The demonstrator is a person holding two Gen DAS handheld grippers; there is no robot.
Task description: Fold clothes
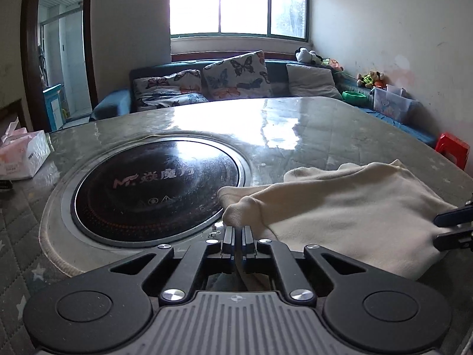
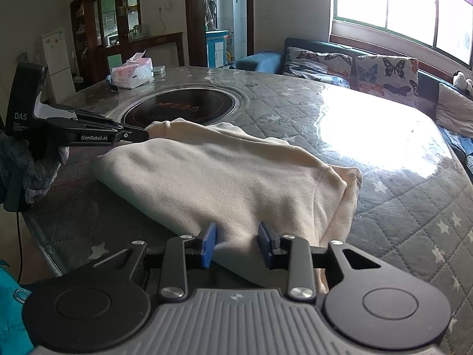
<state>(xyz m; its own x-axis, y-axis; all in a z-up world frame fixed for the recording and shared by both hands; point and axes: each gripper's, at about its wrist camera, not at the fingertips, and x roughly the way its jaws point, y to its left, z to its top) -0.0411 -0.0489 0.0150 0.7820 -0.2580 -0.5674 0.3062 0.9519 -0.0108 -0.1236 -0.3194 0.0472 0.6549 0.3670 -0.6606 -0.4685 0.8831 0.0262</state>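
Note:
A cream garment (image 2: 224,174) lies folded in a thick bundle on the quilted table; it also shows in the left wrist view (image 1: 348,207). My left gripper (image 1: 239,232) is shut on a corner of the garment, with cloth pinched between its fingers; in the right wrist view it (image 2: 142,134) grips the far left corner. My right gripper (image 2: 238,244) is open, its blue pads on either side of the garment's near edge; the cloth lies between them unpinched. Its fingertips (image 1: 446,222) show at the right edge of the left wrist view.
A round black induction hob (image 1: 156,186) is set into the table just beyond the garment. A tissue box (image 2: 131,75) stands at the table's far left. A sofa with butterfly cushions (image 1: 236,75) lies behind the table. A red stool (image 1: 452,148) stands at the right.

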